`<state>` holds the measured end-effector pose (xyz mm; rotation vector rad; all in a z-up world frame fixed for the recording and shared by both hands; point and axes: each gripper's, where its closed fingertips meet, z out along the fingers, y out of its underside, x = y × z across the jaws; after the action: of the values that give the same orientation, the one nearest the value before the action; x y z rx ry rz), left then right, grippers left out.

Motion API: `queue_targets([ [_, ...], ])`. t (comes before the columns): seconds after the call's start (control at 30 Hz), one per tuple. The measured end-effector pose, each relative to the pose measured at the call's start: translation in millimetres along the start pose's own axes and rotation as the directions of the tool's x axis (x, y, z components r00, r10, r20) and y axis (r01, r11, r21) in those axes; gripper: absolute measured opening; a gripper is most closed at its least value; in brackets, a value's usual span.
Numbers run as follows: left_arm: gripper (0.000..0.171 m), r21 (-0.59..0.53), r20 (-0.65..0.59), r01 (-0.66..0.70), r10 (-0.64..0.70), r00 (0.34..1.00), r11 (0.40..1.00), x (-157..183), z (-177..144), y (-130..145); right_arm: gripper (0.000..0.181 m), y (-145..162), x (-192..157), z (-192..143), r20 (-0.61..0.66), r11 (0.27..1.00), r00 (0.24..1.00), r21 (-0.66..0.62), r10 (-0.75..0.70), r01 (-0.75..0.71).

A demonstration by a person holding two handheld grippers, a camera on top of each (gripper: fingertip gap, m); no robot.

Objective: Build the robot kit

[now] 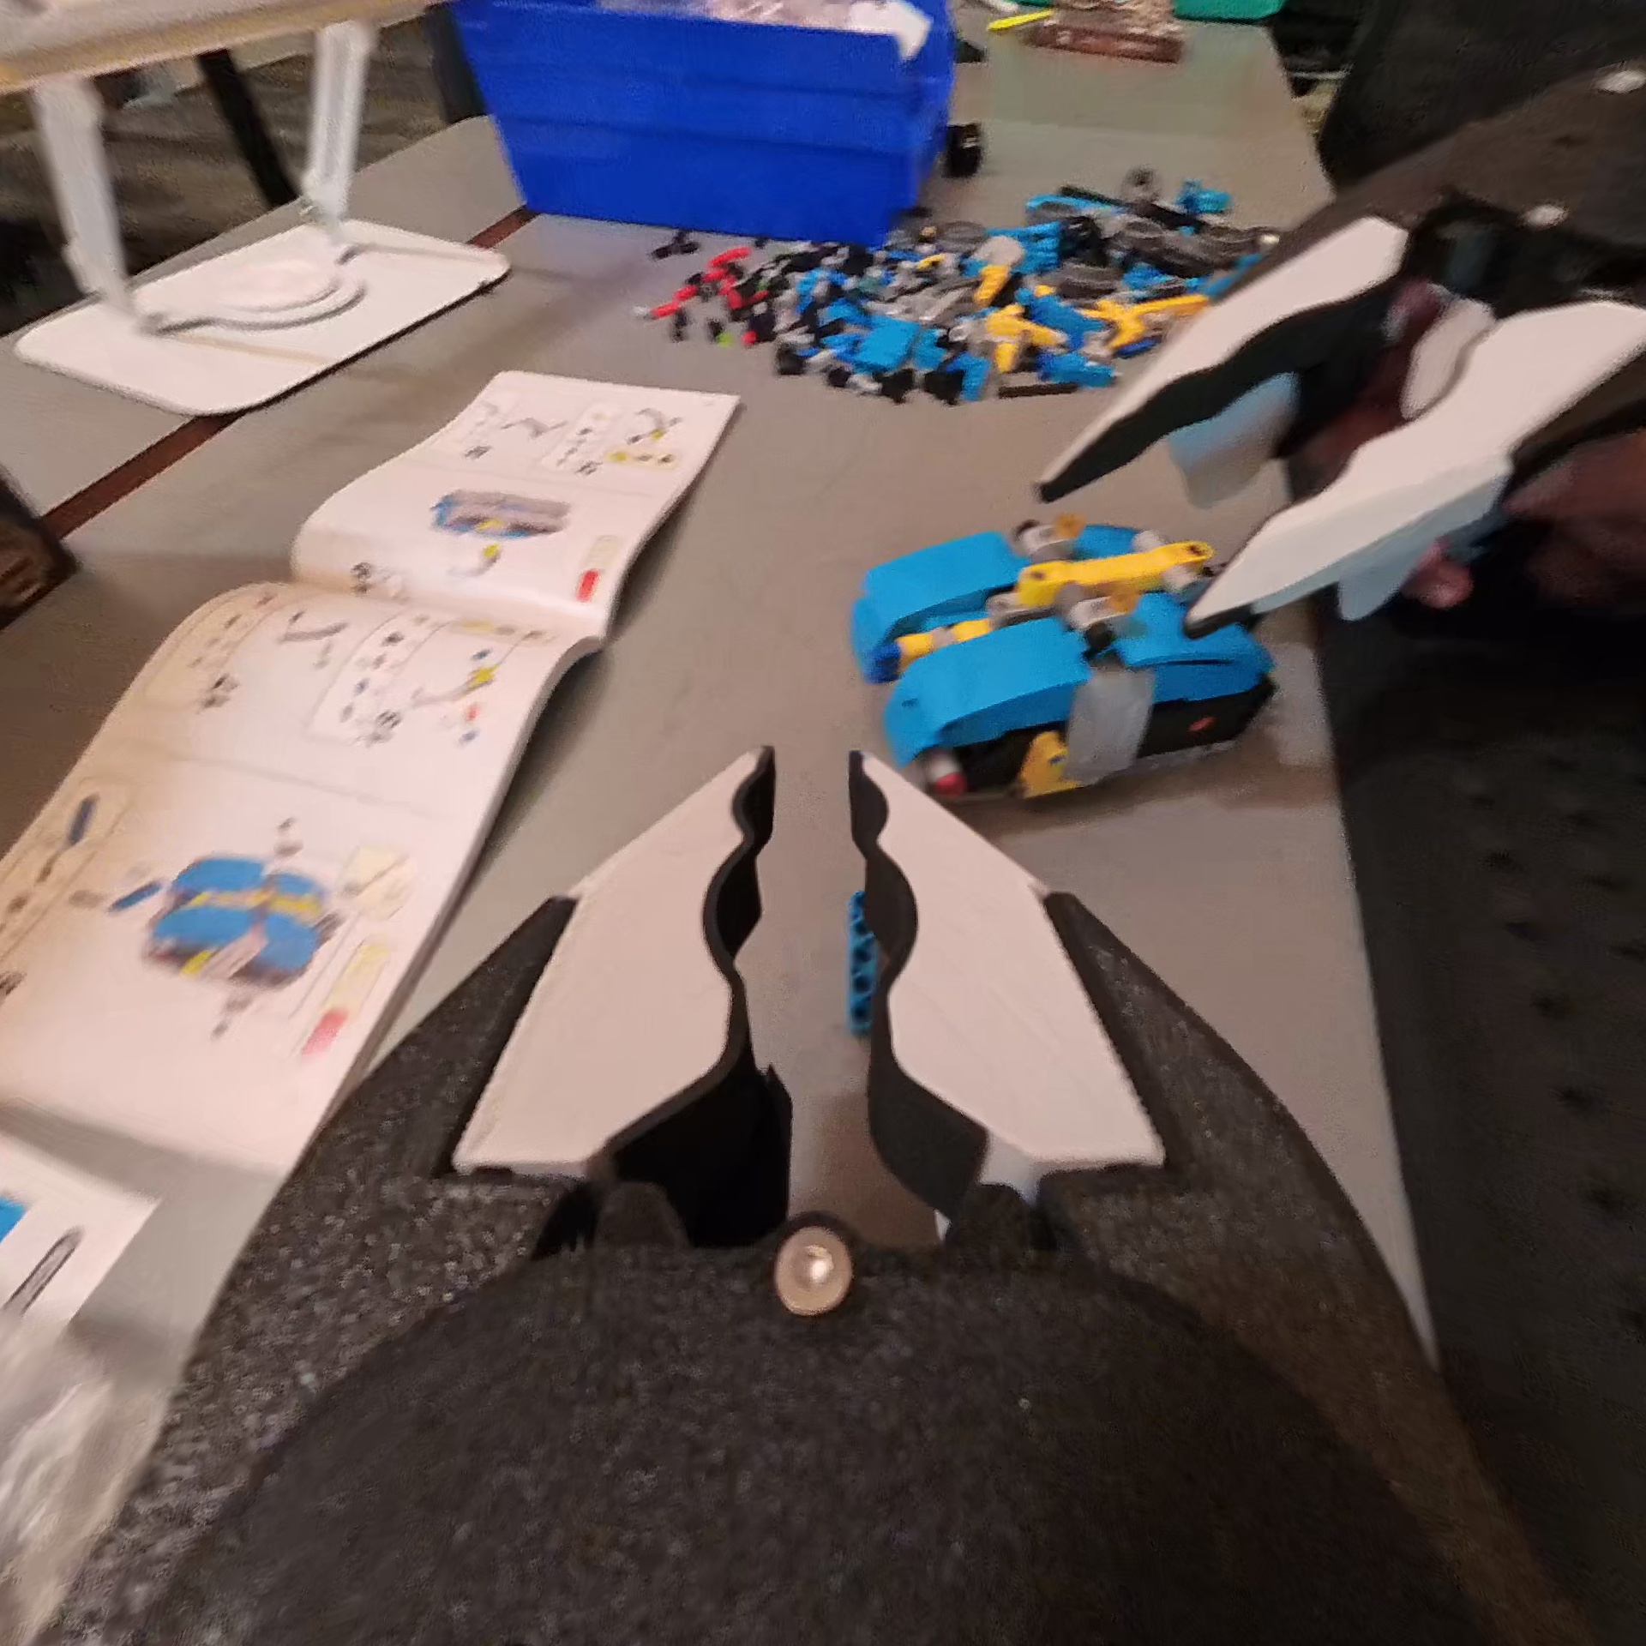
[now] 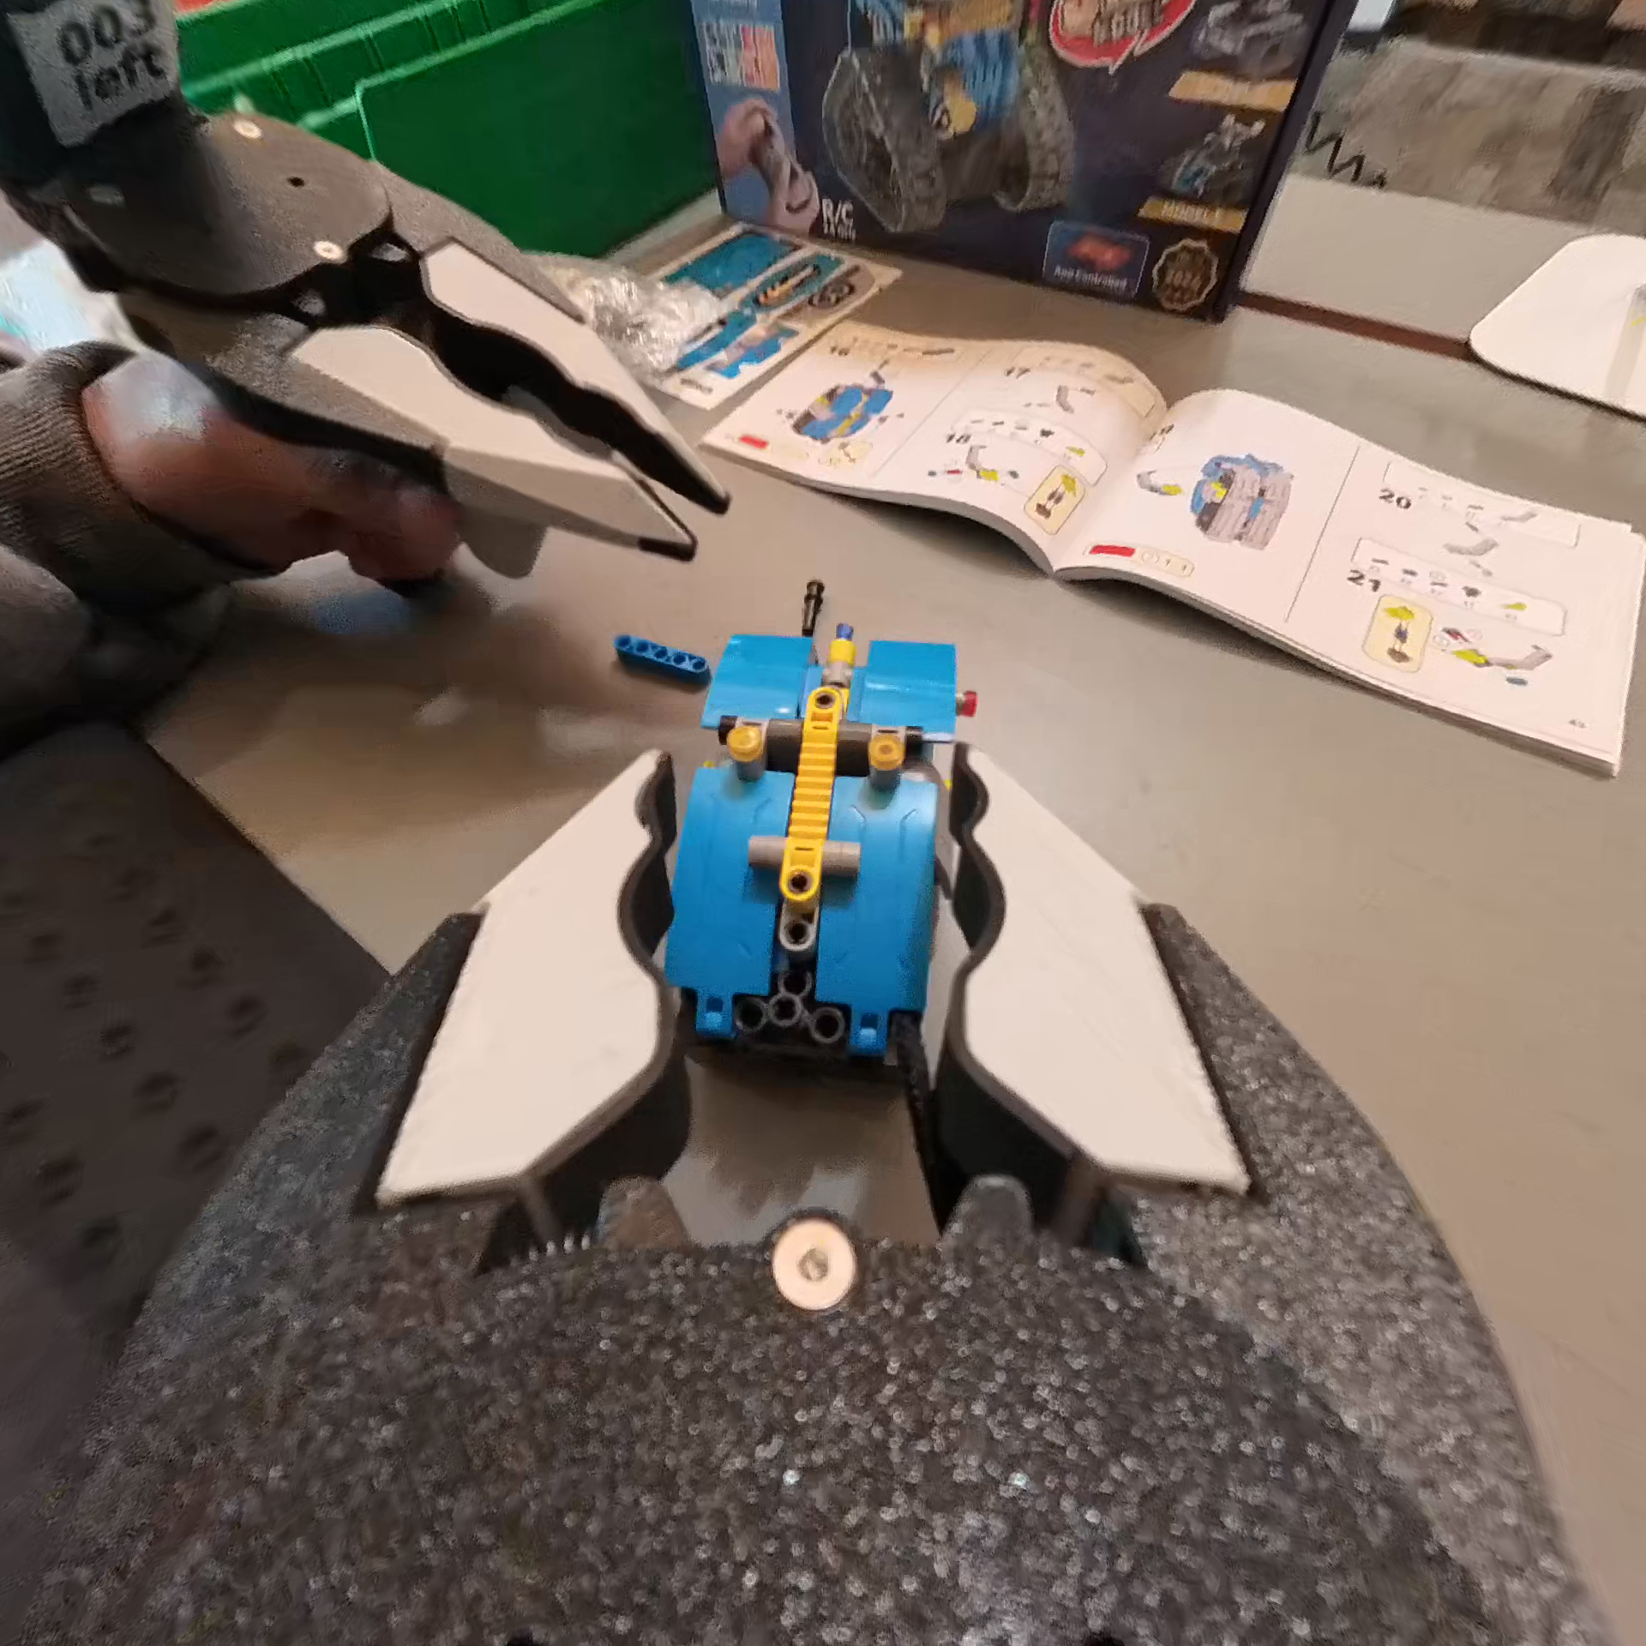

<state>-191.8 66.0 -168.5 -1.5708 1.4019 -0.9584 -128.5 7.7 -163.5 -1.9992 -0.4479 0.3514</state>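
A blue and yellow brick-built vehicle model [image 2: 802, 891] stands on the grey table [image 2: 1247, 891]. My right gripper [image 2: 810, 757] is open, with a jaw on each side of the model's rear. In the left wrist view the right gripper [image 1: 1122, 557] hangs over the model [image 1: 1060, 659], its lower tip at the model's top edge. My left gripper [image 1: 810, 766] is empty, its jaws only a narrow gap apart, above the bare table. It also shows in the right wrist view [image 2: 708, 525]. A small blue beam [image 1: 859, 962] [image 2: 661, 661] lies below it, with a black pin [image 2: 812, 601] nearby.
An open instruction booklet [image 1: 401, 623] [image 2: 1158, 499] lies left of the model. A pile of loose pieces [image 1: 962, 303] and a blue bin [image 1: 721, 116] lie beyond. A toy box [image 2: 1024, 134], sticker sheet [image 2: 766, 303], green crate [image 2: 490, 116] and white stand base [image 1: 267, 312] ring the area. The tips of one gripper are about 10 centimeters away from the tips of the other. To the black pin [image 2: 812, 601]: left tips about 6 centimeters, right tips about 15 centimeters.
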Motion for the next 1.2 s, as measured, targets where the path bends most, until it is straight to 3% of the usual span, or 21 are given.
queue_targets([
  [0.2, 0.018, -0.088, 0.087, 0.142, -0.134, 0.987, 0.986, -35.1, -20.5, 26.9, 0.059, -9.5, 10.1, -12.0, -0.032, 0.995, 0.999, 0.09, 0.039, -0.036],
  [0.63, 0.018, -0.124, 0.2, 0.08, -0.054, 0.978, 0.989, -35.4, -17.4, 33.4, 0.054, -6.6, 11.5, -9.2, -0.03, 0.997, 0.999, 0.071, 0.038, -0.036],
  [0.93, 0.018, -0.129, 0.213, 0.11, -0.081, 0.974, 0.986, -42.6, -19.3, 36.4, 0.047, -10.2, 15.1, -11.4, -0.034, 0.995, 0.998, 0.081, 0.055, -0.052],
  [1.03, 0.014, -0.124, 0.27, 0.144, -0.106, 0.957, 0.982, -54.4, -27.7, 39.6, 0.053, -31.2, 32.1, -10.1, -0.046, 0.997, 0.999, 0.083, 0.001, 0.003],
  [1.2, 0.015, -0.11, 0.297, 0.224, -0.183, 0.937, 0.968, -67.1, -32.4, 44.3, 0.049, -83.0, 79.5, 10.3, -0.031, 0.994, 0.994, 0.04, -0.103, 0.104],
])
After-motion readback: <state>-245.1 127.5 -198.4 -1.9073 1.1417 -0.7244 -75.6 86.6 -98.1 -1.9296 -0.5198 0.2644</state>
